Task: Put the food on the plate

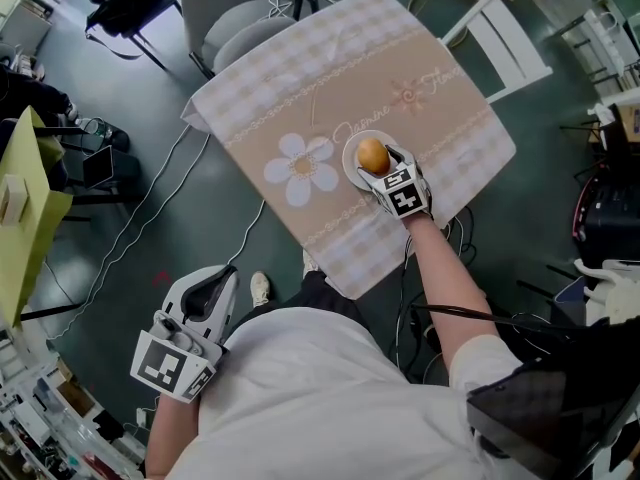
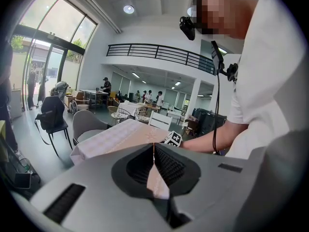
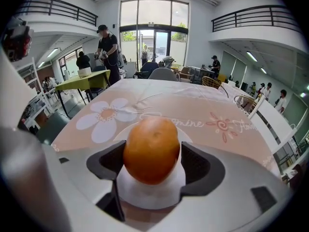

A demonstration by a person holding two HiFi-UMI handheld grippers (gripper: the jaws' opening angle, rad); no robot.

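- The food (image 3: 151, 150), a round orange-brown piece, sits between the two jaws of your right gripper (image 1: 383, 166). Both dark pads press on its sides, so the gripper is closed on it and carries it.
- The food is directly over the white plate (image 1: 352, 168), about in the middle of it. In the right gripper view the white of the plate shows just under the food. I cannot tell if the food already touches the plate or hangs a little above.
- You hold it over the centre and not over the rim, I think, because a round piece can roll. From the middle it has less chance to leave the plate.
- By my judgement the task is almost at its end. What remains is to open the jaws slowly and lift away straight, so that the pads do not push the food sideways.
- The plate stands on the tablecloth (image 1: 330, 78), near the edge on your side and just beside the printed white flower (image 1: 303, 168), so your right arm reaches it without stretching.
- Your left gripper (image 1: 225, 280) hangs low at your left side, well apart from the table. Its jaws are together with nothing between them. It has no part in this step, so there it disturbs nothing.
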